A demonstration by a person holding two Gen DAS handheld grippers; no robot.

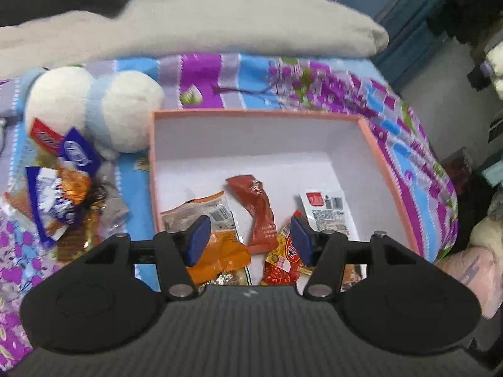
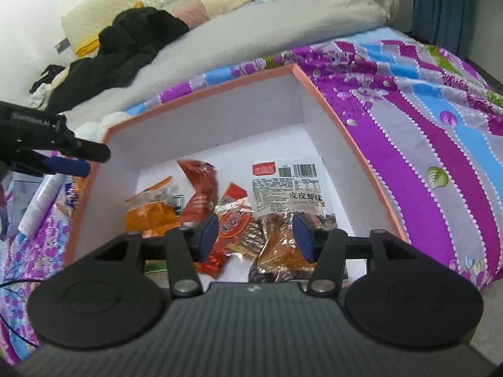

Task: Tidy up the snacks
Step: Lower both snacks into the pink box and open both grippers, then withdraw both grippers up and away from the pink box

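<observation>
A pink-rimmed box [image 1: 377, 154] with a white inside lies on the patterned bedsheet. In it are an orange packet [image 1: 220, 251], a red-brown packet [image 1: 257, 210], a white barcode packet [image 1: 327, 210] and a red-yellow packet [image 1: 283, 260]. My left gripper [image 1: 250, 240] hangs open over the box's near left part, with nothing between its pads. A pile of loose snacks [image 1: 63, 188] sits left of the box. My right gripper [image 2: 254, 237] is open above a red packet [image 2: 232, 220] and a golden-brown packet [image 2: 279, 245], gripping neither. The left gripper [image 2: 91, 160] also shows at the box's left rim [image 2: 94, 182].
A white plush toy [image 1: 94, 106] with a light blue band lies behind the snack pile, touching the box's far left corner. A grey duvet [image 1: 220, 25] runs behind the box, with black clothes [image 2: 132, 40] beyond. The bed drops off to the right [image 1: 446, 207].
</observation>
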